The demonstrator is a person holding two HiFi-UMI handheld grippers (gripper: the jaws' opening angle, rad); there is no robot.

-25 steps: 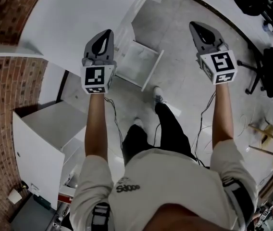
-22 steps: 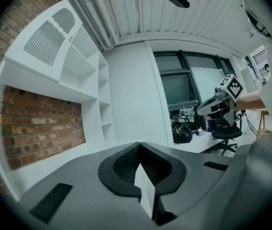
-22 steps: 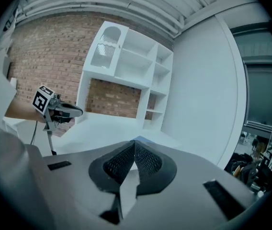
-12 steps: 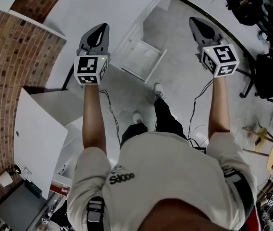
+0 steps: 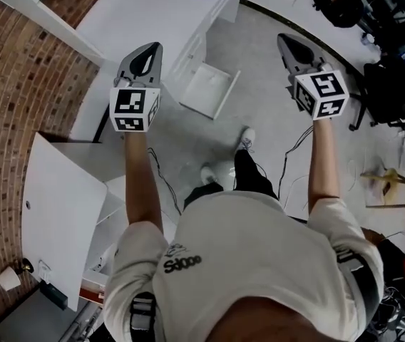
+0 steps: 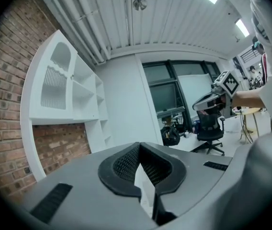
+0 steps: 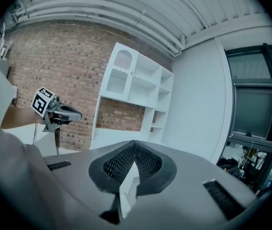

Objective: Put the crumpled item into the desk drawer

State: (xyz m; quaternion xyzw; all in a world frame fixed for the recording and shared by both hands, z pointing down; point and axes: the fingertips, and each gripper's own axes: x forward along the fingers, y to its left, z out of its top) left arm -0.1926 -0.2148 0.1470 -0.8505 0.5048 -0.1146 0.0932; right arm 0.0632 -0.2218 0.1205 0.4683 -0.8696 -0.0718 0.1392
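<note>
Head view, left gripper [image 5: 151,50]: we're holding it out at arm's length, near the edge of the white desk [image 5: 152,9], marker cube facing up at us.
Head view, right gripper [image 5: 288,43]: out ahead too, over the grey floor, well apart from the left one.
Head view, drawer [image 5: 206,91]: it's pulled open from the desk, below and between the two grippers.
Head view, crumpled item: we can't spot it here, nor in either gripper view.
Left gripper view, jaws: tips pressed together, closed, nothing between them.
Left gripper view, room: brick wall [image 6: 9,80] and white shelf unit [image 6: 66,87] at left, the right gripper at far right, a black office chair [image 6: 208,128] beyond.
Right gripper view, jaws: closed as well, tips meeting, empty.
Right gripper view, room: the left gripper shows at left against the brick, the shelf unit in the middle.
</note>
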